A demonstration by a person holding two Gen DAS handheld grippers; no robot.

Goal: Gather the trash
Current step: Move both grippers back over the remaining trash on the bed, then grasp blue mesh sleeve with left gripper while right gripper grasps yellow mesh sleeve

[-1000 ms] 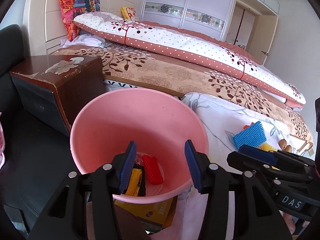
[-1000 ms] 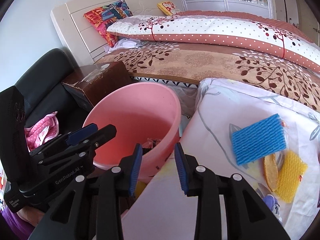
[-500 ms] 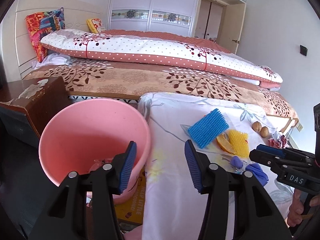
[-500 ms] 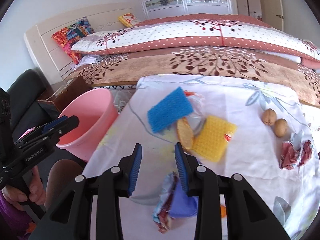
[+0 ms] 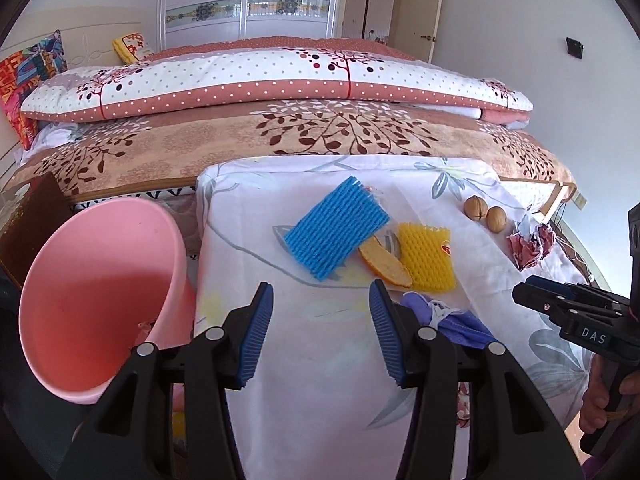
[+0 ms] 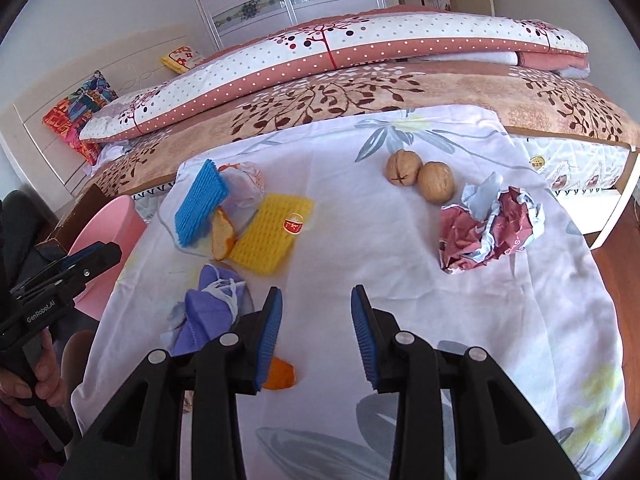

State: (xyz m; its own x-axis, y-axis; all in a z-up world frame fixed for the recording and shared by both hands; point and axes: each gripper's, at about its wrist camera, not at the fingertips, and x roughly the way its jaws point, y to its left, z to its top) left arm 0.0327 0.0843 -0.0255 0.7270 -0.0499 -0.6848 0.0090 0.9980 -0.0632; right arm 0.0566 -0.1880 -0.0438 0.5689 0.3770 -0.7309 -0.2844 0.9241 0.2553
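Trash lies on a table under a white floral cloth (image 6: 400, 240): a blue foam net (image 5: 336, 232) (image 6: 200, 204), a yellow foam net (image 5: 426, 258) (image 6: 272, 232), an orange peel (image 5: 384, 266) (image 6: 222, 236), a crumpled purple mask (image 5: 444, 318) (image 6: 212, 304), two walnuts (image 6: 420, 174) (image 5: 486, 212), a crumpled red-and-white wrapper (image 6: 488, 228) (image 5: 528, 242) and a small orange peel piece (image 6: 282, 376). A pink bucket (image 5: 96, 304) (image 6: 108, 236) stands left of the table. My left gripper (image 5: 320, 336) is open and empty above the table's near edge. My right gripper (image 6: 316, 336) is open and empty over the cloth.
A bed with a patterned quilt (image 5: 280, 136) and a rolled duvet (image 5: 260, 80) runs behind the table. A dark wooden nightstand (image 5: 28, 224) stands behind the bucket. A wardrobe (image 5: 248, 0) lines the far wall. A crumpled clear wrapper (image 6: 244, 188) lies by the blue net.
Both grippers have swung right, from above the pink bucket to over the table. The bucket has slid to the left of both views and the trash on the cloth has come into view.
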